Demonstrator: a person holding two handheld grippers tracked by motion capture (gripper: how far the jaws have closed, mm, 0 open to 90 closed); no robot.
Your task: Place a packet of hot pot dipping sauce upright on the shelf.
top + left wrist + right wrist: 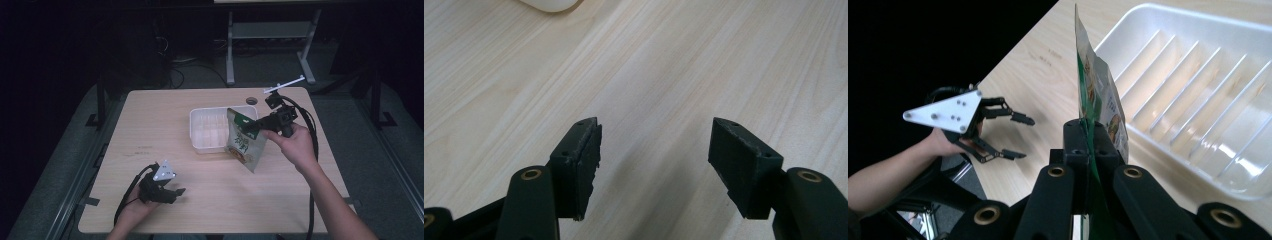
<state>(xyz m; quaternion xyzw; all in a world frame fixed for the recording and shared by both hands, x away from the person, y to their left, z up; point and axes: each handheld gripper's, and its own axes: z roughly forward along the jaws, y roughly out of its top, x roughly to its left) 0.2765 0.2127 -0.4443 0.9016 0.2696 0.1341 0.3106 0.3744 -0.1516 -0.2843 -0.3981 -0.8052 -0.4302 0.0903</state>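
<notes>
We held the pouch pinched by its top edge in our right gripper, hanging long-axis down, just beside the tray's near-right rim. Our left gripper rested wide apart, well away.

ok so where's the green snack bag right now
In the high view the green snack bag hangs right of centre, pinched at its top by the right tool, beside the right edge of the clear plastic tray.
</notes>
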